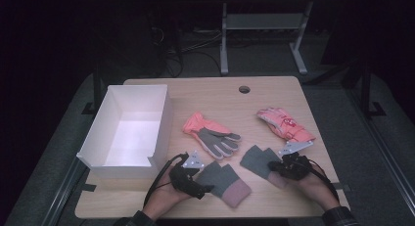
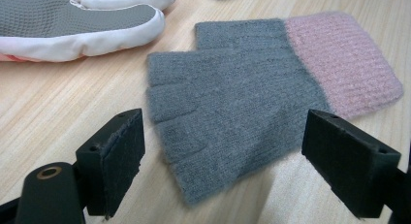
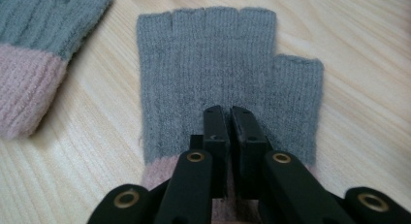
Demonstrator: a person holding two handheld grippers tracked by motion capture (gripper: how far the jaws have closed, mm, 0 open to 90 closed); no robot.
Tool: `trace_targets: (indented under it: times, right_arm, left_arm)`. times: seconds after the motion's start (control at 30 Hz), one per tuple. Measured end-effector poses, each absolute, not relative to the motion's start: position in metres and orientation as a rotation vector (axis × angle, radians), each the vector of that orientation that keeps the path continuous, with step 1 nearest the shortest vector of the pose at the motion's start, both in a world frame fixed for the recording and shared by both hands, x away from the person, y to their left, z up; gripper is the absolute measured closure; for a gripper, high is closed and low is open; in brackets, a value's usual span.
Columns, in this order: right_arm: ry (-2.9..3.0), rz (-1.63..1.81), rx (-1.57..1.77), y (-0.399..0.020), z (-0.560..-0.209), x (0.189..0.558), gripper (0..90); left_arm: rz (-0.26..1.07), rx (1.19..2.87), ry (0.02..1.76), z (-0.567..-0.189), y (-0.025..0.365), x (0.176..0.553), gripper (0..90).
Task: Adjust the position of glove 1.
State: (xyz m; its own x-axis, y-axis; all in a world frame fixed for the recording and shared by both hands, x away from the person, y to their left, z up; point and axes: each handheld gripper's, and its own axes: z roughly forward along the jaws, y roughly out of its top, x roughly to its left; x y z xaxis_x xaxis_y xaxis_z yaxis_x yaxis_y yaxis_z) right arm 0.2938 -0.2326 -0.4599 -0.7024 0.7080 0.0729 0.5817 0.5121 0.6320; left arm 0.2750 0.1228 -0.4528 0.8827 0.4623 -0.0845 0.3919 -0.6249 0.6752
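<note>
Right gripper (image 3: 229, 118) sits over the right-hand grey knitted fingerless glove with a pink cuff (image 3: 213, 64), jaws pressed together on the knit just above the cuff, pinching it. That glove lies flat on the pale wooden table (image 1: 274, 96), near its front edge. Left gripper (image 2: 223, 161) hovers with jaws spread wide either side of the matching grey-and-pink glove (image 2: 242, 93), pads clear of the wool. Beside it lies a coral ski glove with a grey palm (image 1: 211, 134); a white open box (image 1: 128, 133) stands to the left.
</note>
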Motion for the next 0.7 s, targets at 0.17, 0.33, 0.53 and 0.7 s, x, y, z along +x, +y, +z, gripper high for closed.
trace_targets:
  times: [0.17, 0.33, 0.53, 0.7]
  right_arm:
    - [2.542, 0.989, 1.140, -0.235, -0.456, 0.293, 87.4]
    - [2.513, 1.051, 1.166, -0.240, -0.447, 0.290, 87.6]
    - [2.491, 1.131, 1.171, -0.238, -0.436, 0.284, 87.6]
    - [2.492, 1.176, 1.148, -0.228, -0.426, 0.275, 87.6]
  left_arm:
    - [0.129, 2.320, 0.608, -0.452, 0.124, 0.275, 15.0]
    - [0.130, 2.321, 0.609, -0.451, 0.125, 0.276, 15.0]
    - [0.129, 2.311, 0.618, -0.451, 0.126, 0.275, 15.0]
    - [0.134, 2.310, 0.618, -0.449, 0.128, 0.271, 15.0]
